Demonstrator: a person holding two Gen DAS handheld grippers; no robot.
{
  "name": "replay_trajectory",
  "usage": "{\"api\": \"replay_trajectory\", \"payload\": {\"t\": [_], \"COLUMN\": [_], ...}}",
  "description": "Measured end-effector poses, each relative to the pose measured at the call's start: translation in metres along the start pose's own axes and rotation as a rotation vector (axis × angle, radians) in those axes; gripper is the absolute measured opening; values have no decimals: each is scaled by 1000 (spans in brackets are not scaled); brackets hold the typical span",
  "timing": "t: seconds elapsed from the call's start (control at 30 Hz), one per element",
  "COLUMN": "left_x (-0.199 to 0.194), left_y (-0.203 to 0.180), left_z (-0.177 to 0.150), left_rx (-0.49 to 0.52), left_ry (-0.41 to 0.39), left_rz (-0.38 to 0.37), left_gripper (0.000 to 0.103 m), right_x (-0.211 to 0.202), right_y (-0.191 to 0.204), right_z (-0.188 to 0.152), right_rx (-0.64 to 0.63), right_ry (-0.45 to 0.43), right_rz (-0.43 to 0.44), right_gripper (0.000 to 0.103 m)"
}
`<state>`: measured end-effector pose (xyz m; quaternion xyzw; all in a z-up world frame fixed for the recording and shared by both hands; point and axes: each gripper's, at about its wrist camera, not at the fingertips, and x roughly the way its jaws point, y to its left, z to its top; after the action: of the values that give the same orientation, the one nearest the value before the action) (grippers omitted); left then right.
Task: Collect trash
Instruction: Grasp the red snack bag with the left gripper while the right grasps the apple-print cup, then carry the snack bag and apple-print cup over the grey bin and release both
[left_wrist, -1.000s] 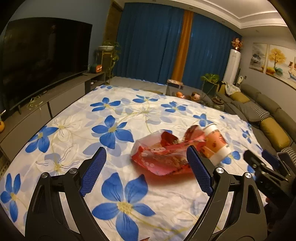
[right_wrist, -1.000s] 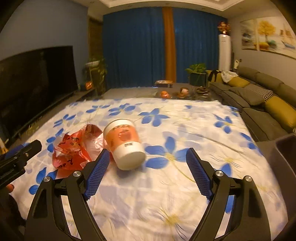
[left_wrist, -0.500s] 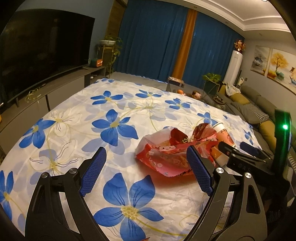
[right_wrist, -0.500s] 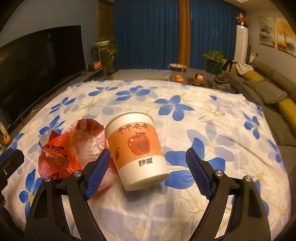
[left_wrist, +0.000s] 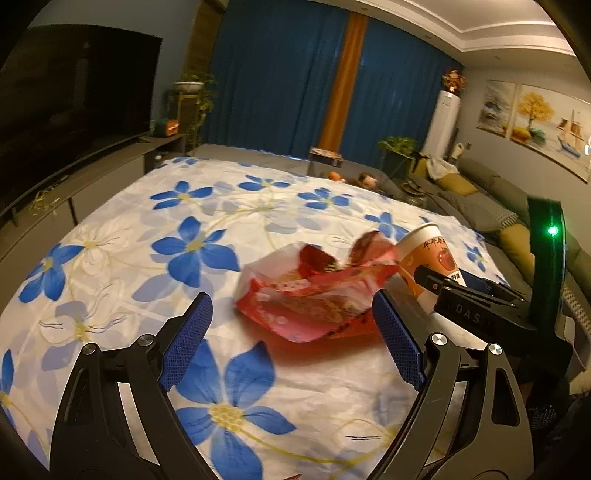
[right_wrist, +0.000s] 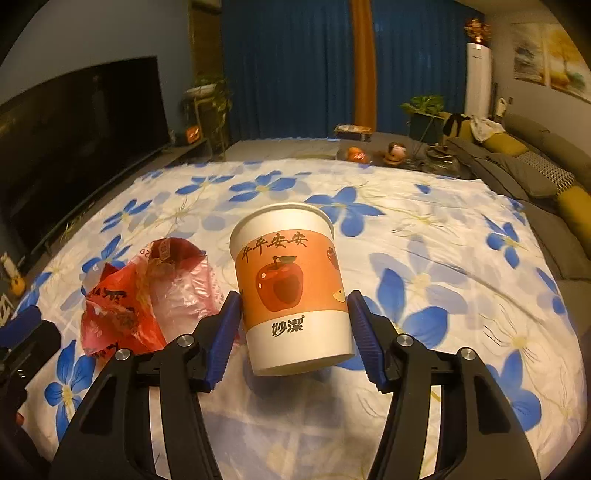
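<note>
Right gripper (right_wrist: 293, 332) has moved in around the paper cup (right_wrist: 291, 288) since the earlier frame; jaws closing, pads at its sides. Cup stands on the floral cloth (right_wrist: 424, 229), touching the red bag (right_wrist: 144, 295). Left gripper (left_wrist: 291, 339) wide open, empty, just short of the bag.

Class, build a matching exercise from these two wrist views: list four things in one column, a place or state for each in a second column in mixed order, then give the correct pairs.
Column A
1. paper cup
2. red plastic bag
3. left gripper
4. flowered cloth

Column B
a. spread out under the trash
b. between the closing fingers of the right gripper, printed with an apple
c. jaws wide apart, nothing held
d. crumpled, lying beside the cup

Pairs: 1-b, 2-d, 3-c, 4-a
</note>
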<state>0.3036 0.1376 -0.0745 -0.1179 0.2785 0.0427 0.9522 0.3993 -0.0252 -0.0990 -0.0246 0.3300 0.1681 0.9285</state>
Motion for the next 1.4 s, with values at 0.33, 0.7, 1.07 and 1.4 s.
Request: {"api": "replay_trajectory", "payload": {"t": [0.33, 0.7, 1.07, 1.4], "left_x": [16, 61, 51, 6], "left_y": [-47, -53, -58, -75], "left_z": [0, -1, -3, 6], "left_rx": [85, 55, 75, 100], "left_ry": [42, 175, 142, 52], "left_rz": [-83, -140, -166, -196], "left_gripper": [71, 25, 0, 0], "right_x": [-79, -106, -108, -136], "right_y": [-38, -51, -48, -51], "right_z": [0, -13, -15, -15], "right_rx": [99, 165, 152, 146], "right_ry": [-160, -200, -208, -250], "right_rz": [-7, 35, 31, -2], "right_gripper": [59, 59, 59, 59]}}
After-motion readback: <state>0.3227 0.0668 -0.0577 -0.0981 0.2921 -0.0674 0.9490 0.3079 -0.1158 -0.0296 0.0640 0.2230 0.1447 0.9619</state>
